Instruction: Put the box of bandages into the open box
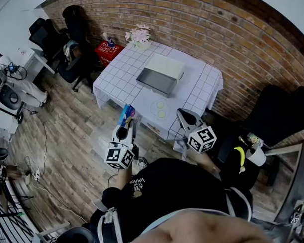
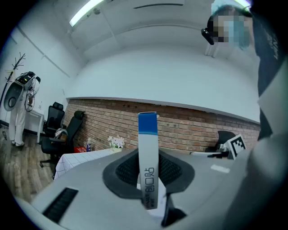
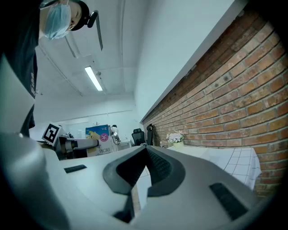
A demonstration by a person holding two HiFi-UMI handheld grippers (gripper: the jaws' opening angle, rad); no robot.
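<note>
Jaws of the left gripper [image 2: 148, 177] stand partly closed, their dark pads [image 2: 127, 169] clamped on the two broad faces of the box of bandages [image 2: 148, 157]. The left gripper view shows this box edge-on and upright, with its long axis running out along the jaws and its blue end farthest from them. Jaws of the right gripper [image 3: 144, 168] are together at the tips with nothing between them. In the head view the left gripper [image 1: 126, 126] is level, short of the near edge of the checked table [image 1: 195, 90], and the box of bandages [image 1: 127, 113] juts from it toward that edge. The open box [image 1: 156, 82], a shallow grey tray, lies mid-table, ahead of the held box and off to its right, well apart from it. Its long side runs across the line of approach. A pale lid [image 1: 167, 65] lies just beyond the tray, against its far side. The right gripper [image 1: 184, 114] is nearer the table's corner, but it is empty, so the delivery falls to the left hand. Judgement: the coming move calls for a reach forward and rightward over the near edge. The narrow box should be brought above the tray's hollow before the pads let go. Flowers [image 1: 140, 35] at the table's far corner stand clear of that path.
</note>
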